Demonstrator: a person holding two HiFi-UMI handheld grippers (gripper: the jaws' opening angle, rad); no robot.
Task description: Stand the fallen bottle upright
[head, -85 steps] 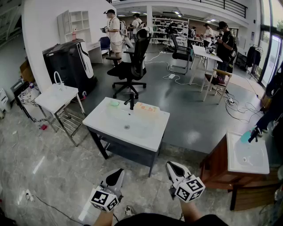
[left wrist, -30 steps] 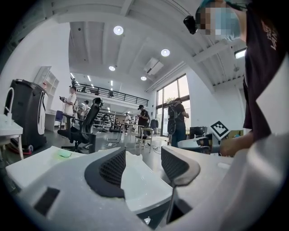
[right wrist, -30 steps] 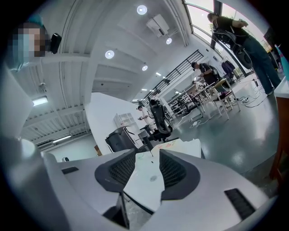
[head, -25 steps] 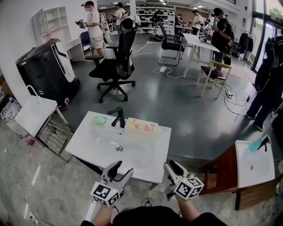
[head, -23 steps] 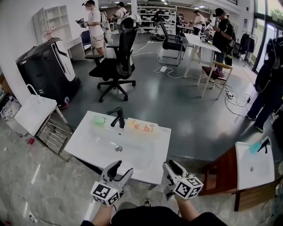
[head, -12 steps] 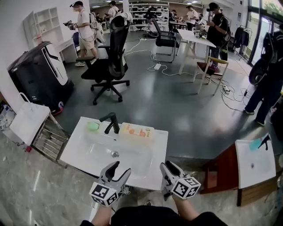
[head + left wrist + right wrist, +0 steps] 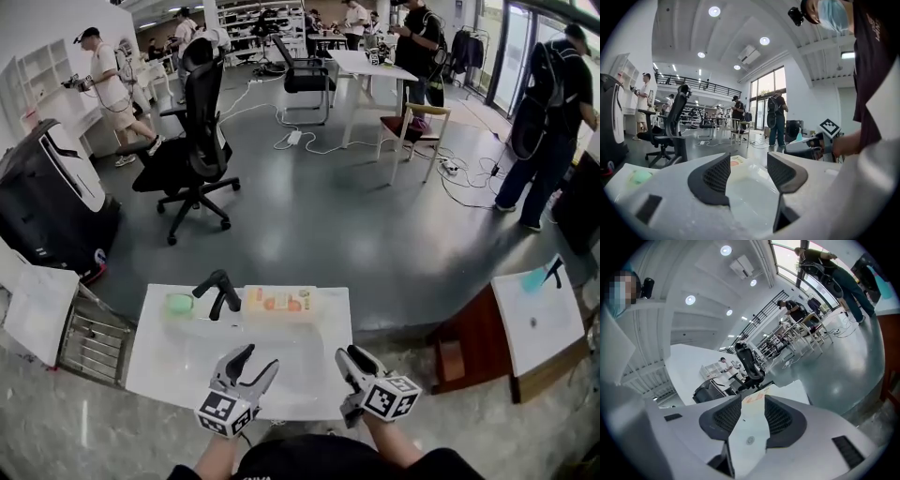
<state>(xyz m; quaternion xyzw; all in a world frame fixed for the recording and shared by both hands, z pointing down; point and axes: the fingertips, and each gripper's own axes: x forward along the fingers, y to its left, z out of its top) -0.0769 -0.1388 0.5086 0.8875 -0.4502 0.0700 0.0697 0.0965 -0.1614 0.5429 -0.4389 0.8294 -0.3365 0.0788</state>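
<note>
The fallen bottle [image 7: 281, 302] is pale with orange and red marks and lies on its side along the back rim of a white sink [image 7: 159, 370], right of the black faucet [image 7: 221, 289]. My left gripper [image 7: 258, 361] hovers open over the basin's near part. My right gripper [image 7: 353, 356] is open at the sink's near right corner. Neither touches the bottle. In the left gripper view the bottle [image 7: 736, 162] shows far off between the empty fingers of the left gripper [image 7: 748, 159]. In the right gripper view the bottle [image 7: 759, 394] lies beyond the right gripper [image 7: 753, 398].
A green soap dish [image 7: 178, 303] sits left of the faucet. A wire rack [image 7: 89, 342] and a black machine [image 7: 47, 197] stand at the left, an office chair [image 7: 192, 141] behind the sink, a second basin on a wooden stand [image 7: 539, 319] at the right. People stand at the back.
The sink has come much nearer in the head view. Both grippers have moved forward from in front of the sink to over its near edge, both still with nothing between the jaws.
</note>
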